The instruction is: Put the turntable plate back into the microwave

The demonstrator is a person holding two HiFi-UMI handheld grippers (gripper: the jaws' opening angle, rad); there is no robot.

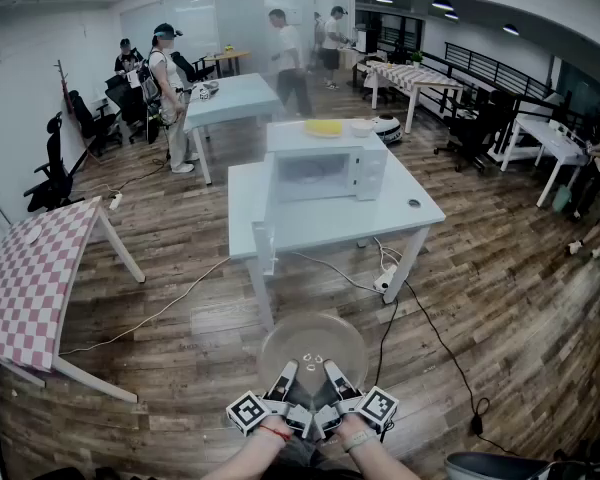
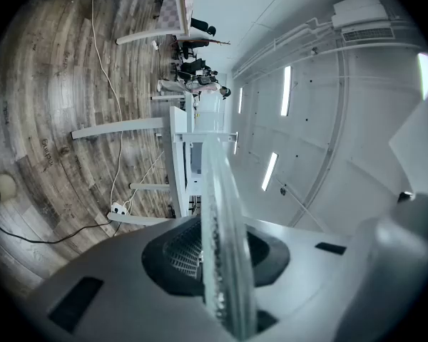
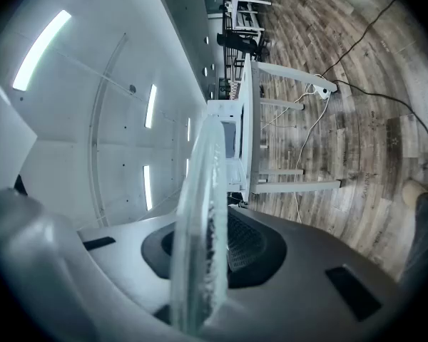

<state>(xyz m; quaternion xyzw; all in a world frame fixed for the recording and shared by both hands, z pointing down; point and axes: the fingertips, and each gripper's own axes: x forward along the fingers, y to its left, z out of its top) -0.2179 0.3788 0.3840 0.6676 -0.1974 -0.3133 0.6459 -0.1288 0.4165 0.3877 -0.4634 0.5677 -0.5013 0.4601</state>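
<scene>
Clamping the near rim of the clear round glass turntable plate (image 1: 312,344), the left gripper (image 1: 288,372) has its grey fingers (image 2: 121,283) pressed onto the glass. In the left gripper view the plate runs edge-on between the dark ribbed pads. The right gripper (image 1: 332,371) sits just beside it and does the same. Its fingers (image 3: 321,262) pinch that same rim, with the glass standing edge-on between them in the right gripper view. So 2 grips share 1 plate, both at the edge nearest the person.

The plate hangs roughly level out in front, above the brown wooden plank floor (image 1: 160,318), whose boards show through the glass. Nothing lies on the plate; only a few small moulded marks show near its middle.

As for progress, the plate is lifted and in carry, but it is well apart from the white box-shaped microwave (image 1: 325,173). That stands on the pale rectangular surface (image 1: 405,213) further ahead. What is left, by my reading, is the whole approach: reaching the surface, lining the plate up with the opening, sliding it in, seating it flat and letting go.

The microwave's front looks pale and washed out, so I cannot tell whether its door is open or what its cavity holds. A flat yellow item (image 1: 324,127) and a small white bowl (image 1: 361,126) seem to rest on its top. The bowl's contents are too small to make out.
</scene>
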